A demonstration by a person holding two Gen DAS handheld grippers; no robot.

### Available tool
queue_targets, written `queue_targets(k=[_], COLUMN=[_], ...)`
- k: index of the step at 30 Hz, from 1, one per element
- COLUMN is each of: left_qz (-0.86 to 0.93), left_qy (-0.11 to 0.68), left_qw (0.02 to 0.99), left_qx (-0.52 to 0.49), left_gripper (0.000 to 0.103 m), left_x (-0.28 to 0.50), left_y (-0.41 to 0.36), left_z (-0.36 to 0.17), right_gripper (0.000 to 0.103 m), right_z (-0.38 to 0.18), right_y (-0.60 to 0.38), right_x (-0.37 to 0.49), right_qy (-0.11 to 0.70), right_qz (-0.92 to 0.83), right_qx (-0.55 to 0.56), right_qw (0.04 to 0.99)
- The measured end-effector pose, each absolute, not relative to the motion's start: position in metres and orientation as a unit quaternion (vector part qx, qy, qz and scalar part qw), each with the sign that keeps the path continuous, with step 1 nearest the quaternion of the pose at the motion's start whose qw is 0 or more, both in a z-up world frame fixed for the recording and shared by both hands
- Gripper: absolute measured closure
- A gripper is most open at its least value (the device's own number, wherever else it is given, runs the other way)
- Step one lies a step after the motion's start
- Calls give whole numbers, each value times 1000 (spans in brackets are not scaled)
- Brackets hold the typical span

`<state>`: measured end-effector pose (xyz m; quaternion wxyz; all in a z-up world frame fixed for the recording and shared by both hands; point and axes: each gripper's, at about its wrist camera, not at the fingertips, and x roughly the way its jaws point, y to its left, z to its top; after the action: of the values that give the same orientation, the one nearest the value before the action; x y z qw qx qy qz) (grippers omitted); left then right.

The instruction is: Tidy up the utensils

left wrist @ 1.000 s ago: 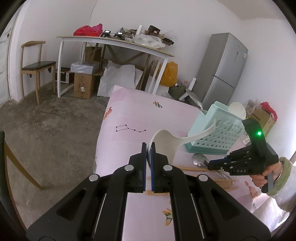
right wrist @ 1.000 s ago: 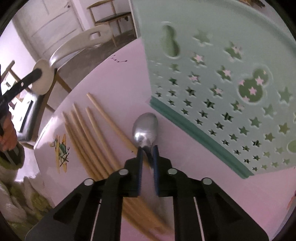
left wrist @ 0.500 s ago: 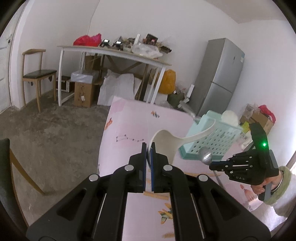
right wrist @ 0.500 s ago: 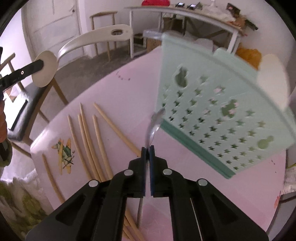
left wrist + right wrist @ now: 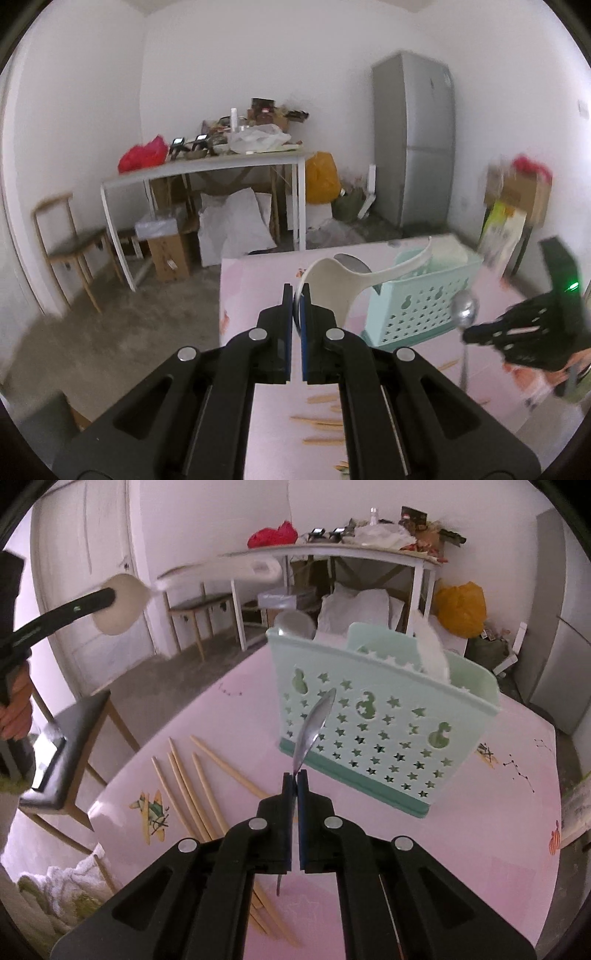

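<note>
Right wrist view: metal spoon (image 5: pixel 314 727) now lifted off pink table (image 5: pixel 461 830).

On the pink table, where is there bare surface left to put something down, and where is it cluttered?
The pink table is bare right of and in front of the mint basket, out to its far right edge. A narrower bare strip runs between the basket and the wooden chopsticks. The near-left part is crowded with scattered chopsticks. The basket already holds utensils.

White ladle's handle (image 5: pixel 236 566) motion-blurred, metal spoon's handle (image 5: pixel 281 880) hidden behind the right tool (image 5: pixel 294 779), basket contents (image 5: pixel 430 651) indistinct.
</note>
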<state>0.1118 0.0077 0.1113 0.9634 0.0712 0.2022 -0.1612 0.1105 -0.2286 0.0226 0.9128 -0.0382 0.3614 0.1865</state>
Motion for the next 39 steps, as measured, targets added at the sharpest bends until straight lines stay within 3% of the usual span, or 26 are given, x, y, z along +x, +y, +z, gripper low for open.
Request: queue_targets(k=[11, 15, 30, 34, 39], left_qz=[-143, -155, -200, -213, -203], left_qy=[231, 242, 303, 333, 375], left_qw=[902, 887, 906, 910, 904], left_qx=[334, 362, 219, 123, -22], left_gripper=[101, 101, 101, 87, 77], left_x=[151, 164, 212, 223, 234], left_y=[-82, -109, -109, -78, -21], left_z=[129, 129, 136, 135, 106], right_gripper=[101, 101, 101, 101, 101], right_z=[23, 22, 25, 25, 23], right_y=[-246, -256, -283, -281, -279], right_x=[106, 105, 92, 92, 93], right_qy=[332, 325, 311, 309, 310], right_qz=[183, 177, 154, 156, 160], right_qx=[-5, 11, 46, 49, 53], right_qw=[925, 929, 937, 937, 936])
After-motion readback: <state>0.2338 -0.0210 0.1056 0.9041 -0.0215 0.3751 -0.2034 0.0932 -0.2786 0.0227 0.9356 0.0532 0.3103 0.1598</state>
